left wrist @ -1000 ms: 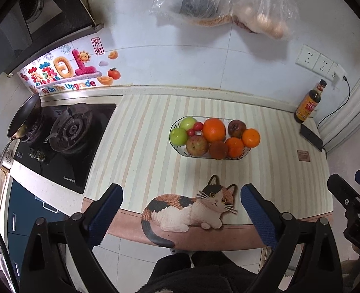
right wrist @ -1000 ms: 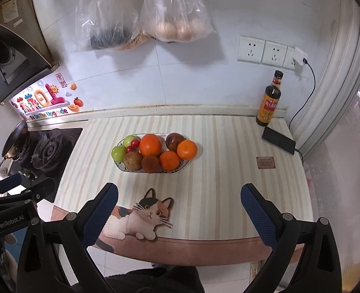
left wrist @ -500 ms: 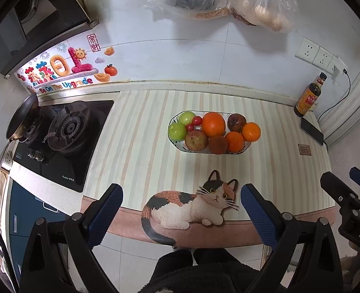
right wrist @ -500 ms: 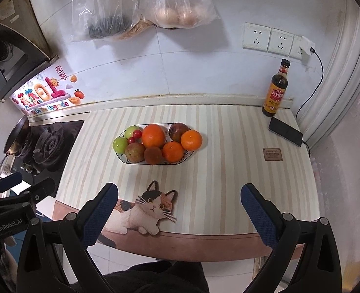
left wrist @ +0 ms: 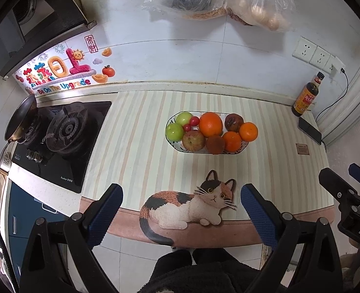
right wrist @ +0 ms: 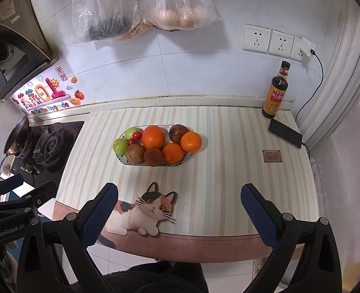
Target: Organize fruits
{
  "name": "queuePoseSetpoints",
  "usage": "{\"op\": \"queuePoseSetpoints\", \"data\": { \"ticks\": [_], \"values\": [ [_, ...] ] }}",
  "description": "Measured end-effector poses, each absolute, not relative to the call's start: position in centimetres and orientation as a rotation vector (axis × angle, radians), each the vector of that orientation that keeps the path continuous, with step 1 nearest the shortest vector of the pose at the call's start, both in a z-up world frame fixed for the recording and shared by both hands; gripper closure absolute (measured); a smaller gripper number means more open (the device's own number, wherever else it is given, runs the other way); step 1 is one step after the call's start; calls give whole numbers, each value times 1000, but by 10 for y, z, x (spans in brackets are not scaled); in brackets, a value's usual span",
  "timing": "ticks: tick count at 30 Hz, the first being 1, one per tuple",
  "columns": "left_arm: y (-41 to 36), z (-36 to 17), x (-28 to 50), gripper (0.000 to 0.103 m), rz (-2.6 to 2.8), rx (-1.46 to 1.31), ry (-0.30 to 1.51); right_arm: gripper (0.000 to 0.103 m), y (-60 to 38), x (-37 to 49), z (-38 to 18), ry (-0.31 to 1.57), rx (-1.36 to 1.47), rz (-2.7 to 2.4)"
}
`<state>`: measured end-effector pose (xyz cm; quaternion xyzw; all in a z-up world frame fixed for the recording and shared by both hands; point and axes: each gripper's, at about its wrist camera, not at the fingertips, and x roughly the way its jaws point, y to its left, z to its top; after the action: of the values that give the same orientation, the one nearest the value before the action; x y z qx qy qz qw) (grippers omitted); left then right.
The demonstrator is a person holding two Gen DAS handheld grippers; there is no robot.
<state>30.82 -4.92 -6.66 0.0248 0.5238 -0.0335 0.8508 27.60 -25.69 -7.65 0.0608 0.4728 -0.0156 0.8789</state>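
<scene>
At nine o'clock of the striped counter (right wrist: 228, 161) sits a gas hob (right wrist: 46, 146) with a frying pan (right wrist: 16, 136) at its far edge; it plays no part in the job. Both tools hang back over the counter's near edge, at six o'clock, well apart from the fruit: the left gripper (left wrist: 180, 205) has its blue pads spread wide with nothing between them, and the right gripper (right wrist: 180, 206) is likewise wide apart and empty. The task's things all lie in one oval dish (right wrist: 131, 163) near the counter's middle, toward twelve o'clock from the cat-shaped mat (right wrist: 143, 212). Counted from the dish's left end: two green apples (right wrist: 120, 145), two small cherry tomatoes (right wrist: 137, 135), one red apple (right wrist: 135, 153), one large orange (right wrist: 153, 137), one brown rough-skinned fruit (right wrist: 153, 156) I cannot name, one dark reddish fruit (right wrist: 178, 133), and two smaller oranges (right wrist: 191, 141). My guess is that the apples and oranges are firm and moderately heavy, smooth enough to roll, so each is best pinched across its widest middle from above. The tomatoes look soft and easily split, wanting a light squeeze. The pile touches throughout, so lifting one may shift its neighbours. At three o'clock stand one sauce bottle (right wrist: 276, 92) and one phone (right wrist: 285, 133).
</scene>
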Motion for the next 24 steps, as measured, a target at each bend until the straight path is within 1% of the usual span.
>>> {"op": "queuePoseSetpoints", "data": {
  "ticks": [24],
  "values": [
    [-50, -65, 311, 4, -76, 49, 1102, 1, -258, 279, -82, 997, 133, -27]
  ]
}}
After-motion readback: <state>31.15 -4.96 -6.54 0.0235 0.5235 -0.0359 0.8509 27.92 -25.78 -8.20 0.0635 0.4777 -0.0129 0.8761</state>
